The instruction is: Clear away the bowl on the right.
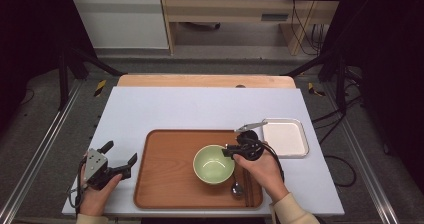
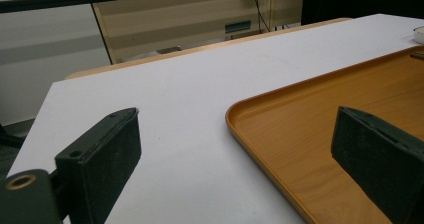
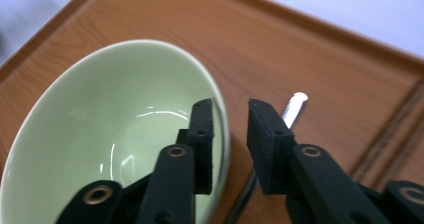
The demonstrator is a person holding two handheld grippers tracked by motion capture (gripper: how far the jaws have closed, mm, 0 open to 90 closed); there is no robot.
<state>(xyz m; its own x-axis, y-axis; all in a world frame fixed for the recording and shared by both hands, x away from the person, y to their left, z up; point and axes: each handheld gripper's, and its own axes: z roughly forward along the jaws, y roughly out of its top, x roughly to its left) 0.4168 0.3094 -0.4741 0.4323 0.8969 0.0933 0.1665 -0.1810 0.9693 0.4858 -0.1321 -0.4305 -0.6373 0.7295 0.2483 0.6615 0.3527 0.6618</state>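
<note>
A pale green bowl (image 1: pixel 213 164) (image 3: pixel 100 134) stands empty on a wooden tray (image 1: pixel 165 174) (image 3: pixel 300 44). My right gripper (image 1: pixel 227 151) (image 3: pixel 231 109) straddles the bowl's right rim, one jaw inside and one outside. A gap shows between the outer pad and the rim, so nothing is pinched and it is open. My left gripper (image 1: pixel 120 153) (image 2: pixel 237 118) is held wide open over the white table cover just left of the tray (image 2: pixel 310 124), with nothing between its jaws.
A metal spoon (image 1: pixel 236 188) (image 3: pixel 295 104) and dark chopsticks (image 1: pixel 247 186) (image 3: pixel 390 134) lie on the tray right of the bowl. A white square dish (image 1: pixel 284 136) sits on the table cover (image 1: pixel 200 109) beyond the tray's right corner.
</note>
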